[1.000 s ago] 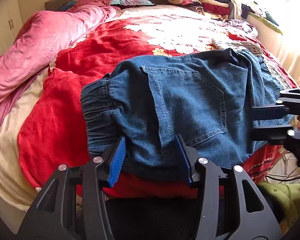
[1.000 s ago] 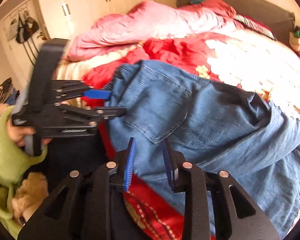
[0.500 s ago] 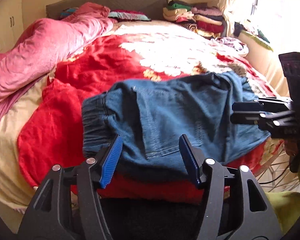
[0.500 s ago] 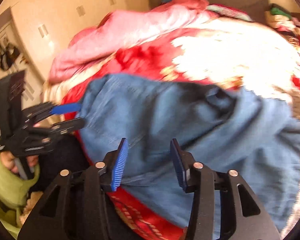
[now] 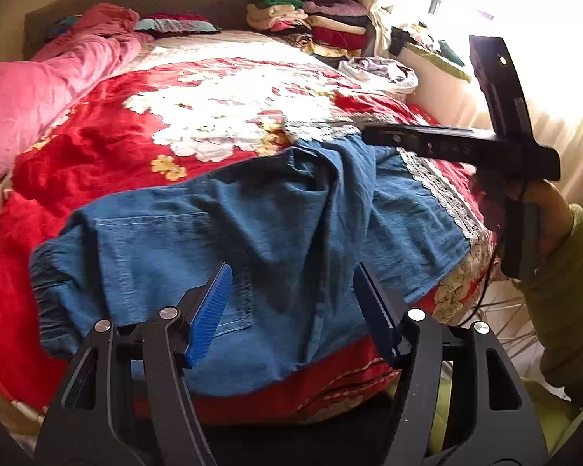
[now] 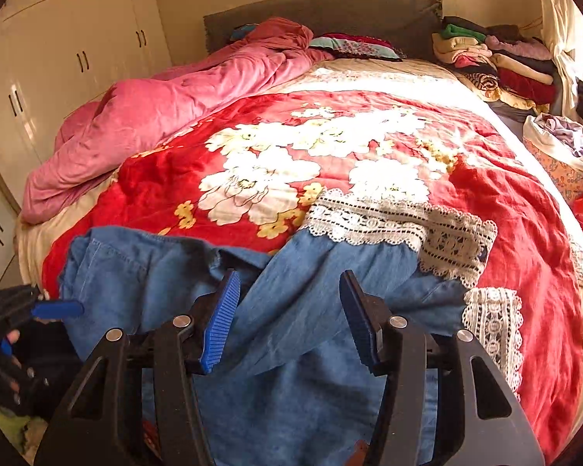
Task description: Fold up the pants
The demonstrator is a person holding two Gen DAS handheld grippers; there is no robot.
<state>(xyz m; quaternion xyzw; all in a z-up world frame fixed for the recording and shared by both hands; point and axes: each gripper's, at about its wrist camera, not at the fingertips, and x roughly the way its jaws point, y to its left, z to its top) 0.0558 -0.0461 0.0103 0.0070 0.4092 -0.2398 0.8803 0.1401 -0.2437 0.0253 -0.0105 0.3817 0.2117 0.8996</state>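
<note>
A: How many pants?
B: One pair of pants point(image 5: 221, 240), blue denim, lying rumpled at the foot edge of the bed point(image 5: 97, 147), lace cuffs toward the right corner.
A: And the claws?
B: Two. The left claw point(image 5: 291, 306) and the right claw point(image 6: 287, 318) both gape apart above the denim, holding nothing.

pants point(image 6: 311, 407) | lower end cut off by frame | left tool point(image 6: 58, 308) half out of view
</note>
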